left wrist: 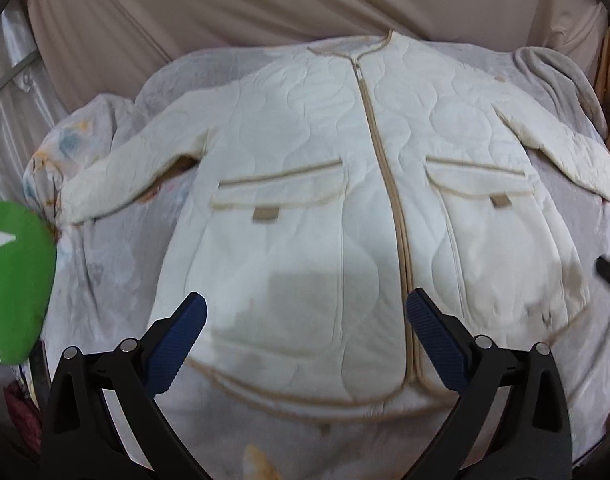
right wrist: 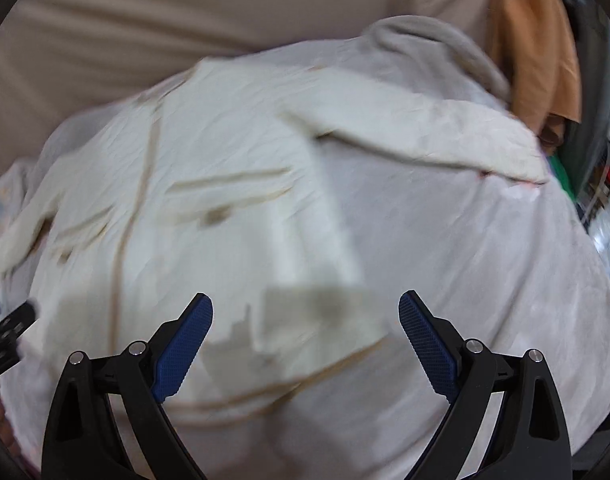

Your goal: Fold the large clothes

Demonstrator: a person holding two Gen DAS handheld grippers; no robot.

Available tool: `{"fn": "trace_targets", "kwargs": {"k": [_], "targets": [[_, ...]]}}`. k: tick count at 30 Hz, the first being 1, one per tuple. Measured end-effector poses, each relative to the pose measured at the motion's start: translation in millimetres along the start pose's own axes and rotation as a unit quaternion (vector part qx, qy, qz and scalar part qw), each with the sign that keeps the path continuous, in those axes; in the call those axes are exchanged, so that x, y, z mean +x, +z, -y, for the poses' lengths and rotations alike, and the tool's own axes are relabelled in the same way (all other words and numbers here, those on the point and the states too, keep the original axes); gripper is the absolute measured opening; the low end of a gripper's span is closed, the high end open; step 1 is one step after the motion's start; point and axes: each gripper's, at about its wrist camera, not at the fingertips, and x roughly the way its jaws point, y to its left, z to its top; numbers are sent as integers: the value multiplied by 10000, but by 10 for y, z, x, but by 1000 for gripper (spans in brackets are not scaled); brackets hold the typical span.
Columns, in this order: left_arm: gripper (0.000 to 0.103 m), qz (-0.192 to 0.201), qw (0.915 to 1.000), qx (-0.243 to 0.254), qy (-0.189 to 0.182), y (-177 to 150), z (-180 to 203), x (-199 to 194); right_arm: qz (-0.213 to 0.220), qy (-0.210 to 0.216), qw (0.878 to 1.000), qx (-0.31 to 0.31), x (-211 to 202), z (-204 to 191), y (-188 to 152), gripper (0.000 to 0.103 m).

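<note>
A cream quilted jacket (left wrist: 305,184) lies face up and spread flat on a pale blanket (left wrist: 105,264), zipped closed, with its tan zipper (left wrist: 385,184) running away from the fingers toward the collar. The left gripper (left wrist: 305,344) hovers above the hem with its blue-padded fingers (left wrist: 177,344) spread wide and holding nothing; the zipper's lower end passes just inside the right-hand finger, and the left pocket flap (left wrist: 281,188) sits ahead of the gap. Both sleeves stretch outward, one beyond each finger. A green object (left wrist: 17,280) shows at the far left edge, outside the left-hand finger.

The right gripper (right wrist: 305,344) hangs over the jacket's (right wrist: 209,184) lower right corner, its fingers (right wrist: 429,348) likewise wide apart and empty. This view is blurred. The hem edge curves between the two fingers, the right sleeve (right wrist: 425,136) lies ahead and beyond the right-hand finger, and bare blanket (right wrist: 485,280) fills the area past it. An orange cloth (right wrist: 533,48) hangs at the upper right, well apart from the fingers.
</note>
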Motion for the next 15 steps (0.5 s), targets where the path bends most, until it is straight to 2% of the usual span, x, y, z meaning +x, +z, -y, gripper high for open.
{"fn": "trace_targets", "kwargs": {"k": [6,9,12,15], "targets": [[98,230,9989,122,381,476,217,216,470,-518,9913,1120,573,1382,717,92],[98,220,9991,36,360,624,289,324,516,-630,9810,1762,913,1994,987,92],[98,108,9995,-127,258,749,327,425,512,-592,9639,2546,1148,2439,1049,92],[98,24,9994,-237,271,821,344,502,512,-539,9486,3075,1305,2681,1024,92]]}}
